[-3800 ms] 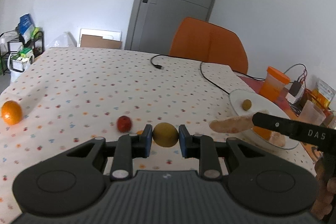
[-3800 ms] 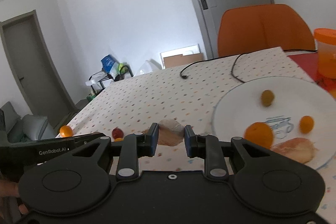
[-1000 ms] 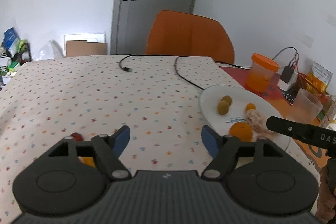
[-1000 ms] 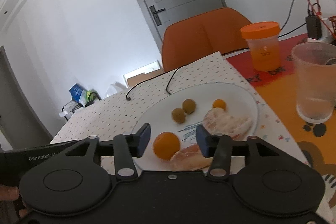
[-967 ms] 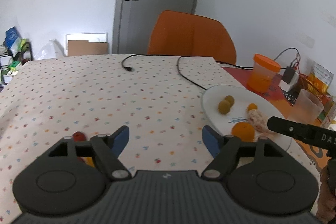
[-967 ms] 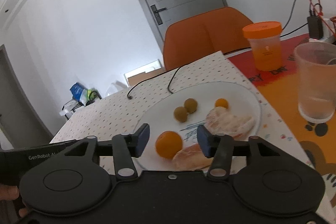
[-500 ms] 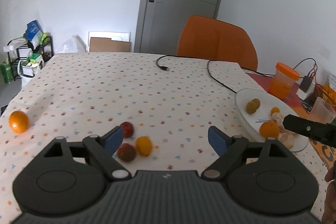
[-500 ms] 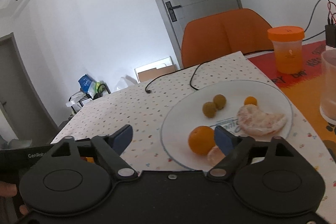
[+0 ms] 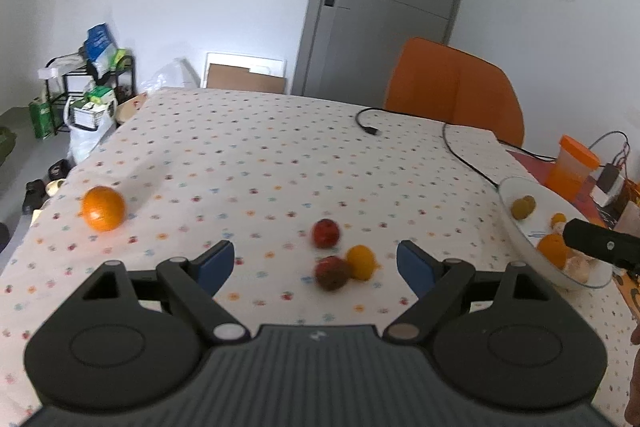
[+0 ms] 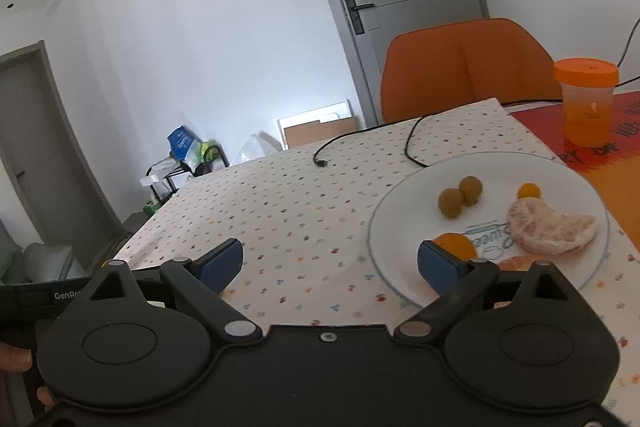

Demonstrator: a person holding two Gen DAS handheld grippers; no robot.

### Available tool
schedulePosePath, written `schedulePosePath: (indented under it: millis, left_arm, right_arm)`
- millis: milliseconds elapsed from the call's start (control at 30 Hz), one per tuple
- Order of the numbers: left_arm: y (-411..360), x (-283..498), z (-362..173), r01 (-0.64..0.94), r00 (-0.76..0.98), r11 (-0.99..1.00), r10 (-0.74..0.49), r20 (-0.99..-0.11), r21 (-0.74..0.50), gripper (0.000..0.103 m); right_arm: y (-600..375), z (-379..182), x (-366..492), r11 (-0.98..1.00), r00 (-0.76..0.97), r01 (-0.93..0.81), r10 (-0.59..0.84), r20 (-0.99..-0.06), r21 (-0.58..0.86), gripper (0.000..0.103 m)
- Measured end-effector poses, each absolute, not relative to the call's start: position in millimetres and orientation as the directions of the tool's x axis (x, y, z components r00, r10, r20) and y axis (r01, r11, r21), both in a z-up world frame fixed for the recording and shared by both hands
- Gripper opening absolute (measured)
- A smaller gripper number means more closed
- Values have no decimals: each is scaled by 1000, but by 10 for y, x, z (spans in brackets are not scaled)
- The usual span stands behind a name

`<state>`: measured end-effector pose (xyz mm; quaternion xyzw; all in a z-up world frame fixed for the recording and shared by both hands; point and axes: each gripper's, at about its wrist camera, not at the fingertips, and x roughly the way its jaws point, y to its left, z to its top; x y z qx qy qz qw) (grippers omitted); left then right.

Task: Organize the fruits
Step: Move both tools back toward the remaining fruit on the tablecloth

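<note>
Left gripper (image 9: 316,263): jaws spread wide, nothing pinched; they have just been opening, though the last reading is steady. Three small fruits lie on the cloth ahead, between the fingertips as this view frames them.
Right gripper (image 10: 330,259): jaws spread wide and empty, just been opening; right pad overlaps the near rim of the plate (image 10: 376,223) in view.
Landmark: the plate, at the right edge of the tablecloth (image 9: 248,163).
Fruit on plate: two green fruits (image 10: 460,197) toward the far side; one tiny orange fruit (image 10: 528,191) beside them; one orange (image 10: 456,247) near the front rim; two peeled citrus pieces (image 10: 548,225), the second mostly hidden.
Fruit off plate: two dark red fruits (image 9: 326,233), one small orange fruit (image 9: 360,262), clustered left of the plate; one large orange (image 9: 103,207) well apart, far left.
Step (judged): both drops done, fetching the next fruit.
Next move (judged): left gripper lowers over the cluster and isolates one piece; they sit close, so a clean single pinch needs care.
</note>
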<state>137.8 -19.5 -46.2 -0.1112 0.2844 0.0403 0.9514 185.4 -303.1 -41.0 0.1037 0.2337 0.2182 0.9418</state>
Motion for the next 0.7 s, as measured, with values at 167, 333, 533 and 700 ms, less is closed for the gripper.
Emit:
schedulePosePath:
  millis: [167,333,533,700]
  left_arm:
    - [-38,1299,-447,-168,836,967,37,-547,-192,87]
    - [101,1234,-455,-184,836,962,45,-546,-202,87]
    - [236,1141,-469,-187,838,959,42,-544,-214,87]
    - [373,1090,-492,-201,838,953,46,-544,-228,87]
  right_arm:
    - [-2908,-390,1860,874,782,-387,480,-397,294,95]
    - [-2791,-391,1846,862,765,-413,503,-402,293,95]
    - [-2578,-383,1813,842,730,-468,539,-421,268,90]
    - [-2388,-352,1800,817,695,-514,576,-431,263,81]
